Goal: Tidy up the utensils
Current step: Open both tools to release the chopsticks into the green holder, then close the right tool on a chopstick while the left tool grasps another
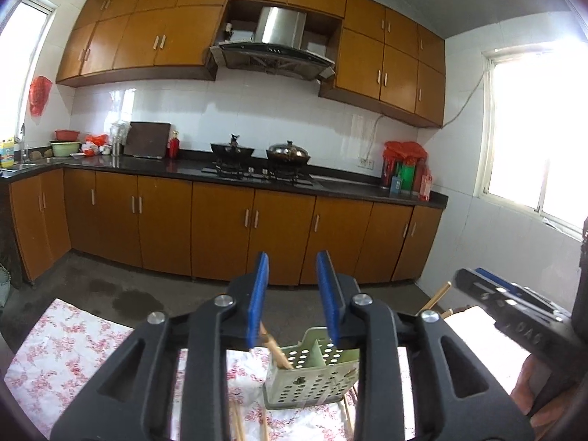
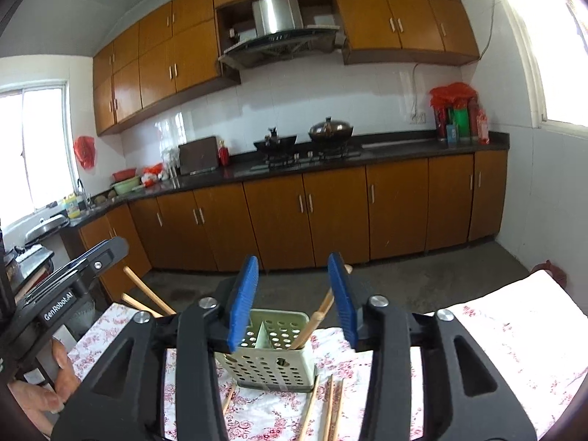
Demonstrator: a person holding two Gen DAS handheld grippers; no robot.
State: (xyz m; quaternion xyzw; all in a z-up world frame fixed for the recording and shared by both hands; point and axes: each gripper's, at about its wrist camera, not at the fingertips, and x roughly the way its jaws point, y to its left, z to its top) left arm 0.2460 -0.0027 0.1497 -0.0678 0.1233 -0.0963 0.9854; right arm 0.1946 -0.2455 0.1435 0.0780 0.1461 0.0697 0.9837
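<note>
A pale green perforated utensil holder (image 1: 312, 378) (image 2: 273, 354) with two compartments stands on the floral tablecloth (image 1: 66, 352) (image 2: 514, 349). Wooden chopsticks (image 1: 276, 351) (image 2: 316, 321) lean inside it. Loose chopsticks (image 2: 329, 408) lie on the cloth in front of the holder; they also show in the left wrist view (image 1: 237, 420). My left gripper (image 1: 293, 301) is open and empty, just above and in front of the holder. My right gripper (image 2: 292, 303) is open and empty, its jaws standing apart over the holder's rim. Each gripper shows at the other view's edge, with chopstick ends beside it.
The table's far edge drops to a grey concrete floor (image 1: 147, 286). Beyond are orange base cabinets (image 1: 220, 228), a dark counter with a stove and two woks (image 1: 257, 154), and bright windows (image 1: 536, 128).
</note>
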